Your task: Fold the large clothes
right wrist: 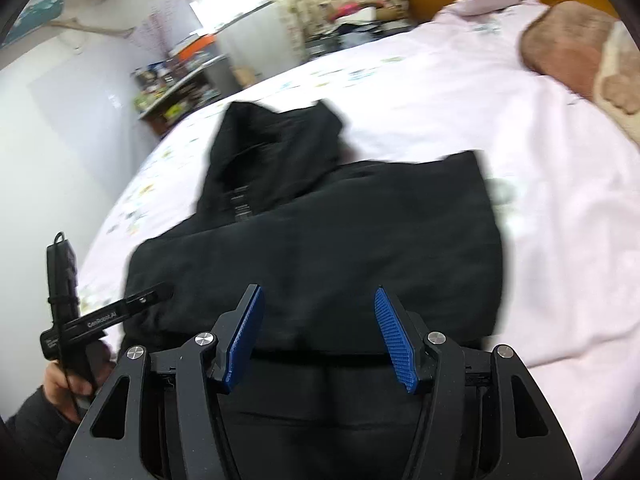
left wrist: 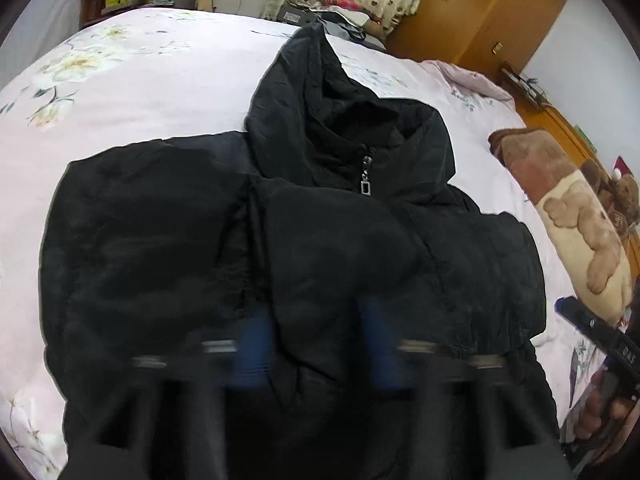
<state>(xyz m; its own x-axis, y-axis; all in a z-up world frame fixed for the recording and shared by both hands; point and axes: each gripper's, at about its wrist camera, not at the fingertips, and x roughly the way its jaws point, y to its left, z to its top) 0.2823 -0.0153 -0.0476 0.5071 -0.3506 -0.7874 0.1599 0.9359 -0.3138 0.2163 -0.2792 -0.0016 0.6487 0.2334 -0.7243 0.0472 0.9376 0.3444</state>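
Jacket [left wrist: 304, 240], black, hooded and puffy, lies on the bed [left wrist: 140, 92] over a pale pink floral sheet, hood [left wrist: 340, 92] pointing away from the cameras, metal zip pull [left wrist: 366, 184] at the collar. Judged from how it lies, the sleeves look already folded in across the body, giving a rough wide rectangle; the hood is unfolded and the body not yet folded lengthwise, so roughly mid-task. Fabric reads as matte, crinkly nylon shell, padded, bulky, likely to spring back. Left gripper [left wrist: 316, 344] is blurred, sits over the near hem, blue pads apart with cloth bunched between them; whether it actually grips the fabric cannot be told. Right gripper [right wrist: 320, 336] hovers wide open above the near edge, ribbed blue pads [right wrist: 394, 344] holding nothing. A brown-and-cream bear-print pillow [left wrist: 572, 216] rests at the bed's right side, well apart from the jacket.
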